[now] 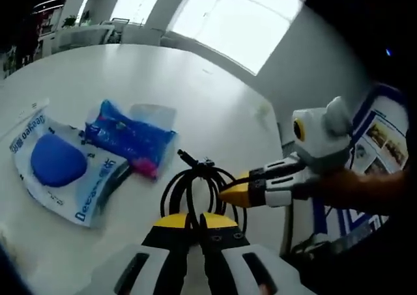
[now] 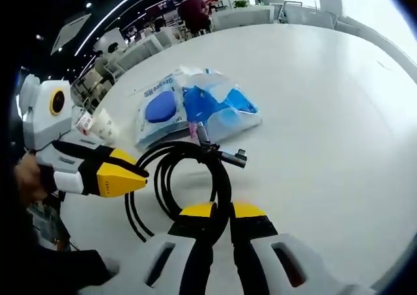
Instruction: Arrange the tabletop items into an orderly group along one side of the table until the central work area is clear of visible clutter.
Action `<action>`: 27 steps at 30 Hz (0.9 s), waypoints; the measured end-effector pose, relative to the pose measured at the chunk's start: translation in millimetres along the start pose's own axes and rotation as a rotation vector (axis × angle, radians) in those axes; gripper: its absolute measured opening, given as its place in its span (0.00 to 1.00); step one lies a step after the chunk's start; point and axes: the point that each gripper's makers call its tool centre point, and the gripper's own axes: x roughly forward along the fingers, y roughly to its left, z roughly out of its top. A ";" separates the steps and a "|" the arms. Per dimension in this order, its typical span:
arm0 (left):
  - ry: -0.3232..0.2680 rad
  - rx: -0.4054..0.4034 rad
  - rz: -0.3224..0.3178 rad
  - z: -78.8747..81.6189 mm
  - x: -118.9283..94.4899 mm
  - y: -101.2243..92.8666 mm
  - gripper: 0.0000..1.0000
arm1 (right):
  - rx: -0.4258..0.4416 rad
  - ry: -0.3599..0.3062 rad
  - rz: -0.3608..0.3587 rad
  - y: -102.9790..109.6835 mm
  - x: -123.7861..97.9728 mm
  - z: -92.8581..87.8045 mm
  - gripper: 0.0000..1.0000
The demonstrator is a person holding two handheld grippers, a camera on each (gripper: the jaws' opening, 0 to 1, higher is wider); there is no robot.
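Note:
A coiled black cable (image 1: 195, 181) (image 2: 176, 171) lies on the white table (image 1: 215, 106) (image 2: 326, 112). My left gripper (image 1: 195, 221) is shut on the near side of the coil. From the right of the left gripper view my right gripper (image 1: 229, 192) reaches in, shut on another part of the loop. In the right gripper view the cable runs between my right gripper's (image 2: 223, 210) jaws, and the left gripper (image 2: 140, 176) pinches the coil from the left. Beyond the coil lie a white-and-blue packet (image 1: 55, 165) (image 2: 159, 109) and a blue plastic bag (image 1: 130, 139) (image 2: 218, 106).
Printed paper cups (image 2: 101, 124) stand near the table's edge behind the packet. A poster stand (image 1: 384, 139) is off the table beside the right gripper. Other tables and chairs (image 2: 260, 15) sit far back. Bare tabletop stretches beyond the packets.

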 end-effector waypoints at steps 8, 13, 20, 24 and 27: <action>0.012 0.026 0.037 -1.8 7.6 8.8 0.05 | -0.005 0.009 -0.055 -3.2 5.6 -0.6 0.05; 0.081 0.104 0.064 -10.8 9.3 15.6 0.07 | -0.018 0.028 -0.070 -3.3 12.1 -3.2 0.06; 0.061 0.079 0.062 -9.8 9.4 20.7 0.07 | -0.047 0.024 -0.088 -2.5 13.8 -2.5 0.07; -0.003 0.099 0.075 3.0 4.6 24.3 0.05 | -0.059 0.034 -0.098 -4.3 10.6 -3.9 0.12; -0.038 0.091 0.064 11.4 -0.1 25.9 0.06 | -0.054 0.026 -0.110 -7.1 6.6 -1.4 0.15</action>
